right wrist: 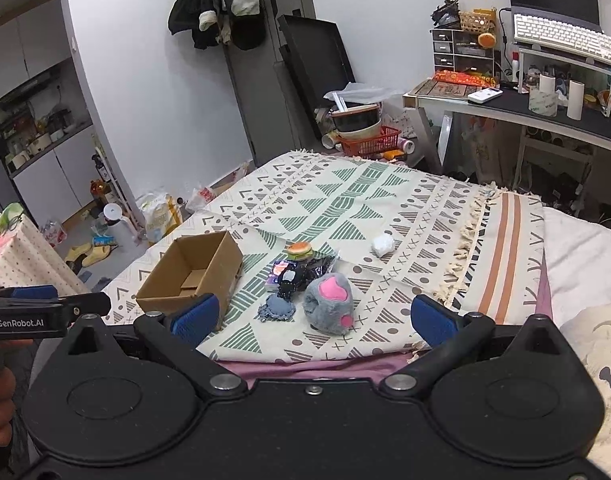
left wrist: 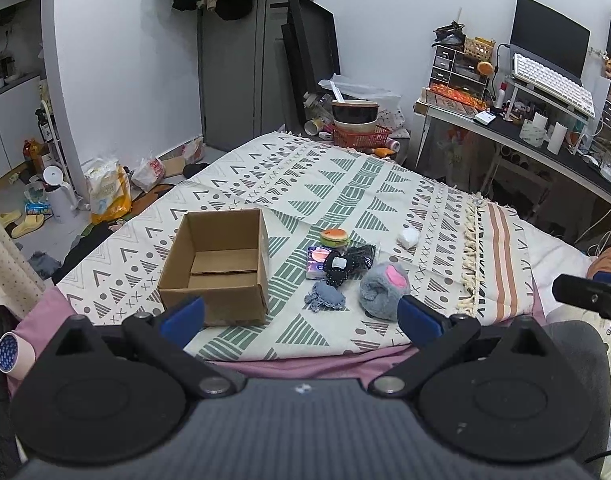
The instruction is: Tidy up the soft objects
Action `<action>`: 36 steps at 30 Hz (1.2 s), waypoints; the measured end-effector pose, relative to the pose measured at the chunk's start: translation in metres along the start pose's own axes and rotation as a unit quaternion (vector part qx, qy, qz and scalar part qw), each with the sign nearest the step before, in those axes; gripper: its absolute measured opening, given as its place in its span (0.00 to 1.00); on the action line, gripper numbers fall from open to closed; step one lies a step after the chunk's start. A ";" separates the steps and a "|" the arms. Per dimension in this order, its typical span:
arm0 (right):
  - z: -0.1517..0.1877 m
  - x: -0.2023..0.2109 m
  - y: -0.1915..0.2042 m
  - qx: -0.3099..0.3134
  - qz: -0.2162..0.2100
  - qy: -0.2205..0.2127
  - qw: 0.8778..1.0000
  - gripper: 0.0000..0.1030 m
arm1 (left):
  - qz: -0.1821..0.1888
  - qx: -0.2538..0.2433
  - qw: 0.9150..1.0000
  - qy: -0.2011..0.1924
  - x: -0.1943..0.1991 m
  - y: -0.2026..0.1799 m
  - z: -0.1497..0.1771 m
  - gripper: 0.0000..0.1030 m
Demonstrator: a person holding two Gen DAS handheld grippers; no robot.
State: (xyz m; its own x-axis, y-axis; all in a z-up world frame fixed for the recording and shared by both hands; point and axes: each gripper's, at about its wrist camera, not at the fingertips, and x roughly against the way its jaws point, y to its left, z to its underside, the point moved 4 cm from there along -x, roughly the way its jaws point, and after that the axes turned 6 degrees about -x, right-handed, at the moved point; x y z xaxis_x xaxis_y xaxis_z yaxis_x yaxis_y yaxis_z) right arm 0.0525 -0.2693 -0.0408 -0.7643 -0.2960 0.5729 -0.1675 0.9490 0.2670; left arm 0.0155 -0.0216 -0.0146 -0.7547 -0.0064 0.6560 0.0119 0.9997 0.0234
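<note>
Right hand-held gripper (right wrist: 312,320) (jaws wide) just short of grey plush paw (right wrist: 330,309)

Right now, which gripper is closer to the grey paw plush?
Right, though only slightly, by my estimate. The right gripper has the grey paw plush centred between its open fingers; the left gripper faces box and plush, plush off toward its right finger.

even, soft indoor light, faint shadows, sharp focus centrally, strong fisheye bending and dark corners.
</note>
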 end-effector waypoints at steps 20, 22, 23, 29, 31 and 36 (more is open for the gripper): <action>0.008 0.005 -0.001 0.011 0.009 -0.001 1.000 1.00 | -0.002 0.007 1.000 -0.017 0.017 0.002 0.000 0.99; 0.008 0.005 -0.001 0.011 0.011 -0.001 1.000 1.00 | -0.002 0.008 1.000 -0.015 0.017 0.003 0.001 0.99; 0.009 0.005 -0.002 0.011 0.011 -0.001 1.000 1.00 | -0.002 0.008 1.000 -0.015 0.017 0.004 0.002 0.99; 0.009 0.005 -0.001 0.008 0.011 -0.001 1.000 1.00 | -0.004 0.014 1.000 -0.012 0.016 0.006 0.004 0.99; 0.009 0.004 -0.001 0.010 0.010 0.001 1.000 1.00 | -0.005 0.014 1.000 -0.012 0.016 0.007 0.005 0.99; 0.011 0.000 0.000 0.013 0.011 0.007 1.000 1.00 | -0.005 0.018 1.000 -0.009 0.013 0.009 0.006 0.99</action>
State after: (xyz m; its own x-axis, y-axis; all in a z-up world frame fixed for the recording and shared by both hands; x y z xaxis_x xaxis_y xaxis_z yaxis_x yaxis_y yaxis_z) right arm 0.0455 -0.2683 -0.0496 -0.7589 -0.2765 0.5896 -0.1673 0.9578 0.2338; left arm 0.0021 -0.0126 -0.0105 -0.7668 -0.0169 0.6417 -0.0196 0.9998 0.0030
